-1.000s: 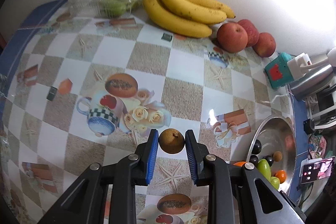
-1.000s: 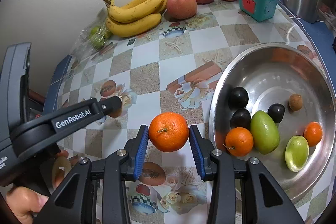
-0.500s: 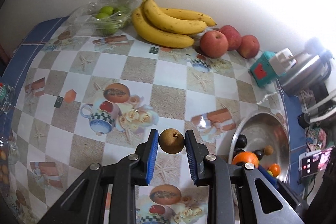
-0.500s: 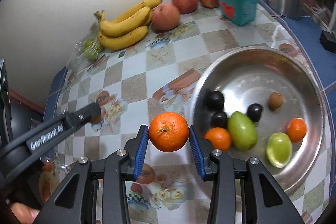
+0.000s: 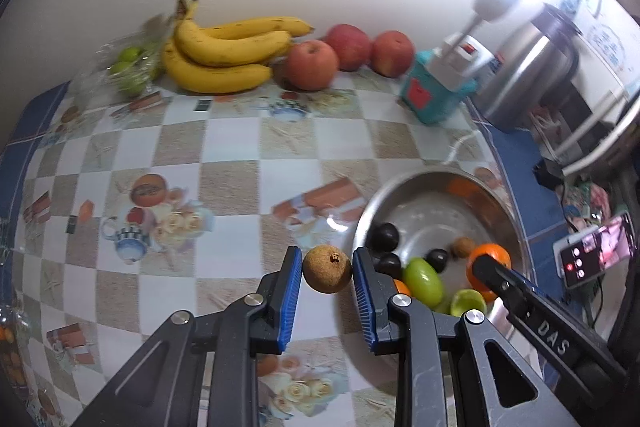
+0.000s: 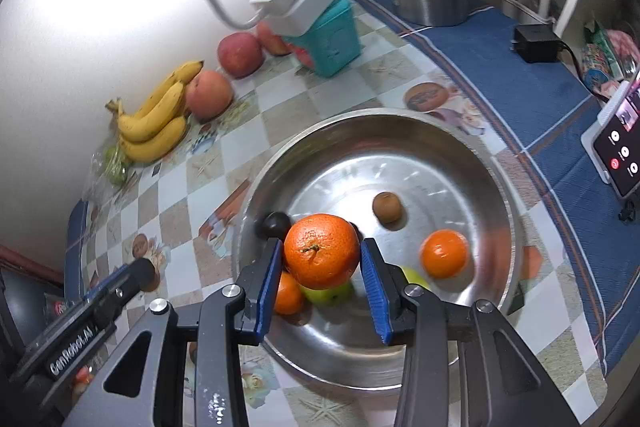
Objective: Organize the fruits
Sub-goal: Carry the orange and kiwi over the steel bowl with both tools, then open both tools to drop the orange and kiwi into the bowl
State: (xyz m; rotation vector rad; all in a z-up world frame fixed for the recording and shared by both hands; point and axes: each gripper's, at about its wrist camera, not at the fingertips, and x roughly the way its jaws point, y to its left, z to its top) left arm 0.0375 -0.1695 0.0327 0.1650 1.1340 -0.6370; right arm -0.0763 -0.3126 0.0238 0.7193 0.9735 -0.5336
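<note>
My right gripper [image 6: 321,263] is clamped on an orange [image 6: 321,255]. It hangs right over the bowl [image 6: 496,187], with the bowl straight below my fingers. Under the orange sit a green fruit [image 6: 326,294] and a smaller orange [image 6: 287,293]. I think letting go here would drop my orange on top of them. The bare part of the bowl is a little ahead and to the right, near the small brown fruit [image 6: 386,207].

My left gripper [image 5: 327,269] is clamped on a round brown fruit [image 5: 327,269], with its little stem end facing up. It hangs over the table [image 5: 232,147], just beside the bowl's left rim. The bowl lies to the right of these fingers. So the right hand is the nearer one and should go first, I think.

Both pairs of fingers are only as far apart as the fruit between them. The blue pads [image 5: 292,291] touch the fruit on both sides. The bananas [image 5: 228,55] and apples [image 5: 312,65] wait by the wall.
</note>
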